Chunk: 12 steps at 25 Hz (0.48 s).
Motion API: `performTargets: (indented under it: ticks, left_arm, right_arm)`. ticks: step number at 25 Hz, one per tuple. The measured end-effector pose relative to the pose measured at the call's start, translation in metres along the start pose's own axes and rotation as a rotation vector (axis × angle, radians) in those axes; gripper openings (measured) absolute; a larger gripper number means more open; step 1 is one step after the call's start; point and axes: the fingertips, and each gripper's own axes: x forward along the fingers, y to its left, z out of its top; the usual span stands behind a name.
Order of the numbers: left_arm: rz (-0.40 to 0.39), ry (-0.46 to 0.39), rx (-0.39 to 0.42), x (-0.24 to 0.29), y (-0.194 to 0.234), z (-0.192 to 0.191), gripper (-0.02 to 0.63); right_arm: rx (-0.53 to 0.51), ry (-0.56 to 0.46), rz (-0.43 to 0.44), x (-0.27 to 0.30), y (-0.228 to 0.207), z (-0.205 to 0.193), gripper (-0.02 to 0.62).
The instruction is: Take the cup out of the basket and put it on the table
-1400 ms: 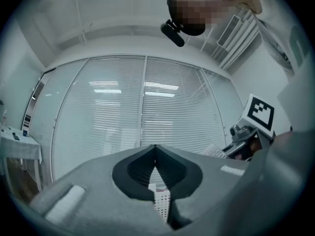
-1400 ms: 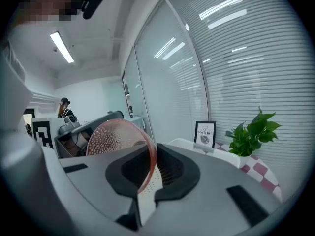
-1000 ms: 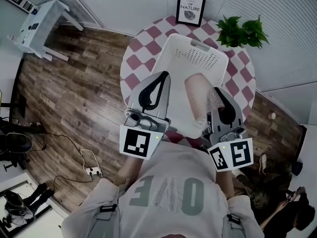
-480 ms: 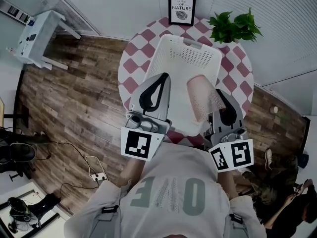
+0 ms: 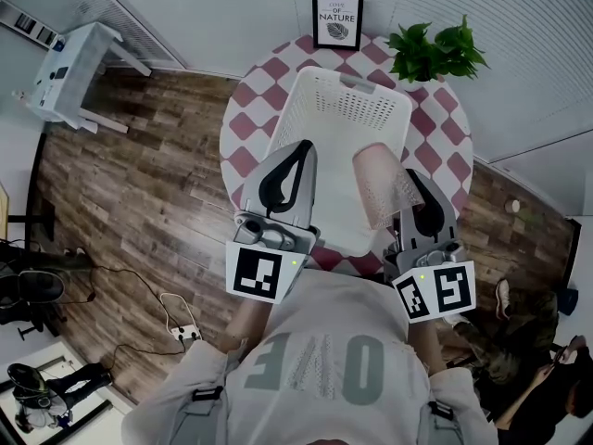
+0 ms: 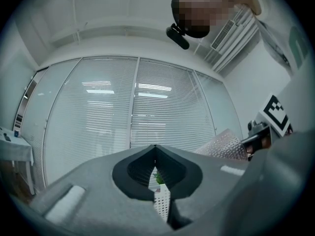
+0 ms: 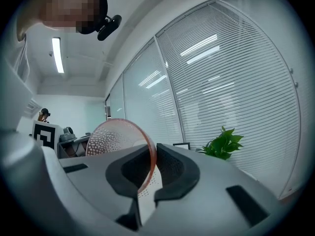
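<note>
A pink translucent dotted cup (image 5: 378, 185) hangs tilted over the near right part of the white perforated basket (image 5: 347, 83). My right gripper (image 5: 409, 178) is shut on the cup's rim. In the right gripper view the cup's wall (image 7: 114, 135) runs down between the jaws of that gripper (image 7: 152, 150). The left gripper (image 5: 300, 148) hovers over the basket's near left edge, shut with nothing in it. In the left gripper view its tips (image 6: 155, 148) meet, and the cup (image 6: 224, 145) shows to the right.
The basket stands on a round table (image 5: 248, 123) with a red-and-white check cloth. A framed print (image 5: 337, 19) and a green pot plant (image 5: 434, 52) stand at the table's far edge. Wood floor lies to the left, with a white side table (image 5: 76, 58).
The head view has shifted a little. Both grippers and the held cup stay in nearly the same place over the basket.
</note>
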Motion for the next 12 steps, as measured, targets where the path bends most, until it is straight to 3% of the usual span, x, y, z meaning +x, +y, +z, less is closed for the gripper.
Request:
performTargets:
  ticks: [12]
  left_arm:
    - [-0.008,0.005,-0.002,0.004,-0.0064,-0.0018,0.004]
  right_arm:
    - [-0.014,0.014,-0.004,-0.0015,-0.0036,-0.0026,0.028]
